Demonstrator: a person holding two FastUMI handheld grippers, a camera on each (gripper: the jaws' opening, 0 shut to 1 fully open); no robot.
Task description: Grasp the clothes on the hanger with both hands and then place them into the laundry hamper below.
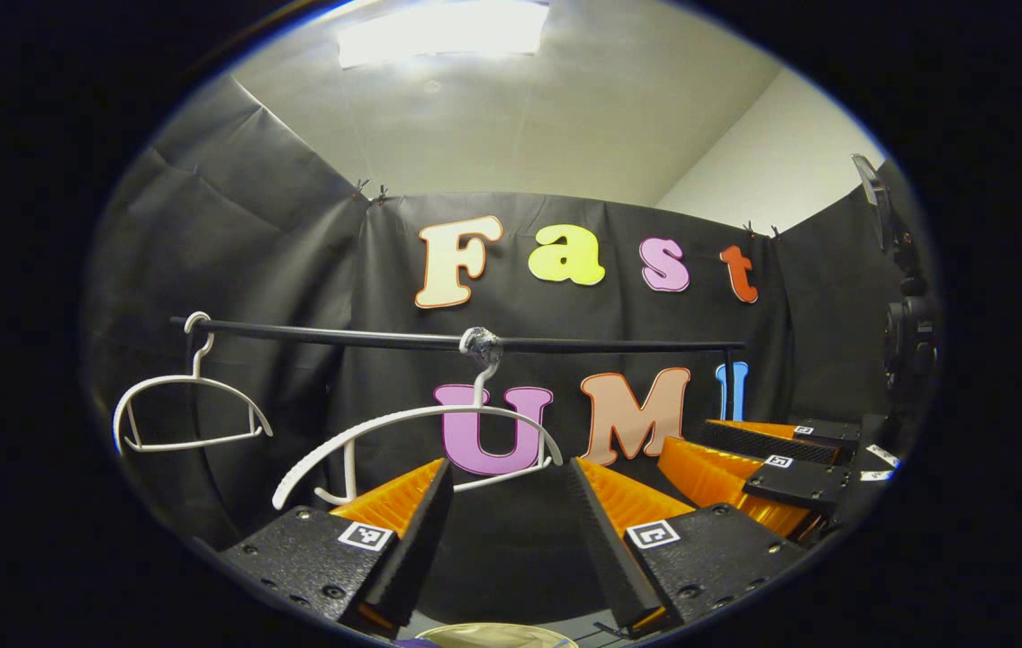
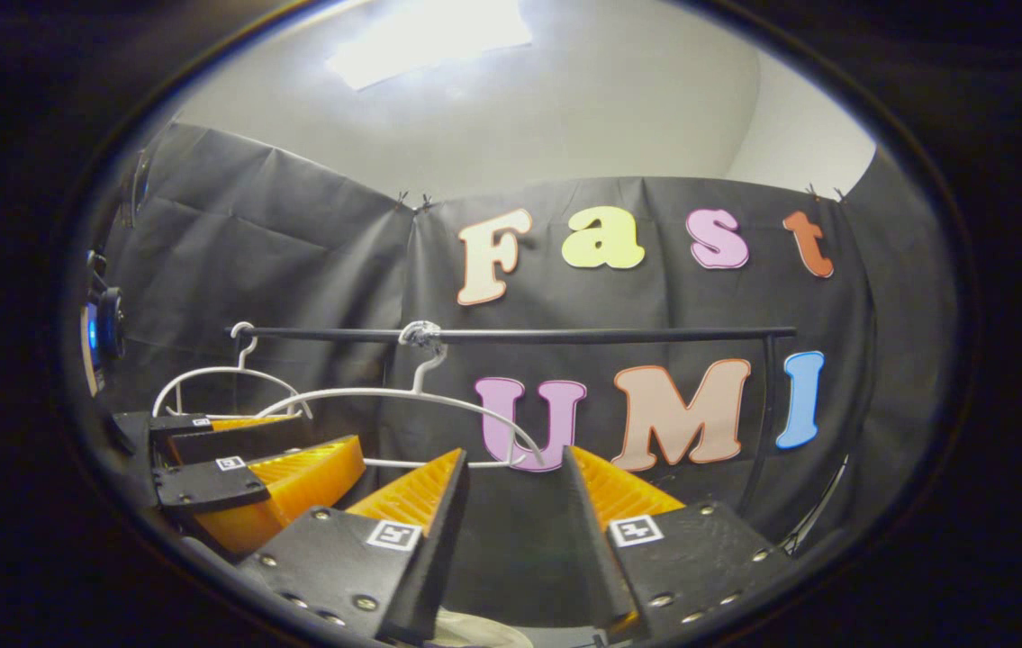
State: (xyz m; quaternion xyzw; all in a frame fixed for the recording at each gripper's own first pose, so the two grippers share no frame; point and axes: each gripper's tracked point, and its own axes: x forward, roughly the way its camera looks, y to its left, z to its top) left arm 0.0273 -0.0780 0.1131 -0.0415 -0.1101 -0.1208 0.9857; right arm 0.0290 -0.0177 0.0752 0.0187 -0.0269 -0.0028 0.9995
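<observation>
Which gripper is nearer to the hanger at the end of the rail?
Left. The left gripper is on that hanger's side; the right gripper is beyond it.

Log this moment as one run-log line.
left gripper: open, empty | right gripper: open, empty | near hanger: bare | far hanger: bare | rail: two hangers

my left gripper hides the lower bar of the near white hanger behind its orange fingers. a pale rounded rim sits cut off at the bottom edge between them; i can't tell what it is. in the right gripper view, my right gripper covers the same hanger's bottom bar, and a pale scrap of cloth at the bottom edge is cut off, too little to identify.
</observation>
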